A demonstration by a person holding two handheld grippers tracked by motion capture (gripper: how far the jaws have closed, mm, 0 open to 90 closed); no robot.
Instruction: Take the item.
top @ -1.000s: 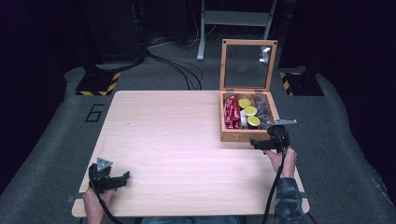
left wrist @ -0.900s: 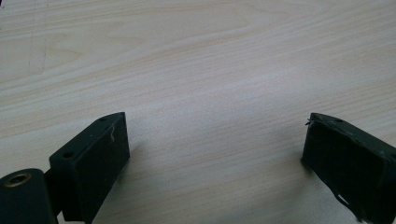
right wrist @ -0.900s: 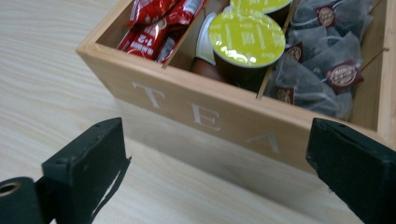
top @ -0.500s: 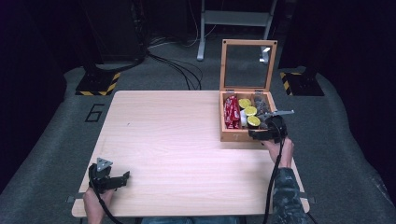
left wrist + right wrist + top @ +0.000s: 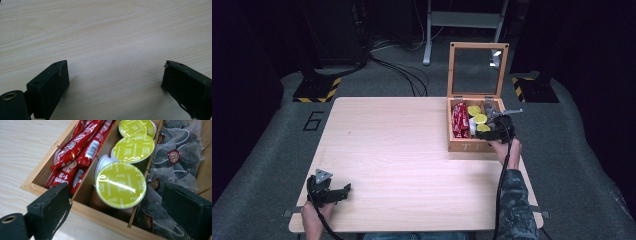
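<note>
Right now the nearest yellow-lidded capsule (image 5: 120, 185) sits in the middle compartment of the wooden box (image 5: 460, 146), and in the right gripper view we see it between the two black jaws of our right tool (image 5: 117, 207), which hangs just above it with nothing clamped; those jaws stand apart, though they have just been closing a little, and neither pad touches the lid. Behind that capsule lie two more yellow capsules (image 5: 133, 147) in the same row, and a white cup (image 5: 102, 162) leans just to its left. Left of the divider we see red stick sachets (image 5: 82, 147) piled lengthwise, and right of it a heap of grey mesh tea bags (image 5: 175, 157) with small dark tags. In the high view the box stands at the far right of the desk (image 5: 402, 150), its glass lid (image 5: 475, 70) raised upright at the far side, and our right hand (image 5: 504, 147) reaches over the near wall of the box. Well apart from all this, at the near left corner of the desk, our left tool (image 5: 332, 192) rests low with its jaws wide apart over bare wood, holding nothing.
</note>
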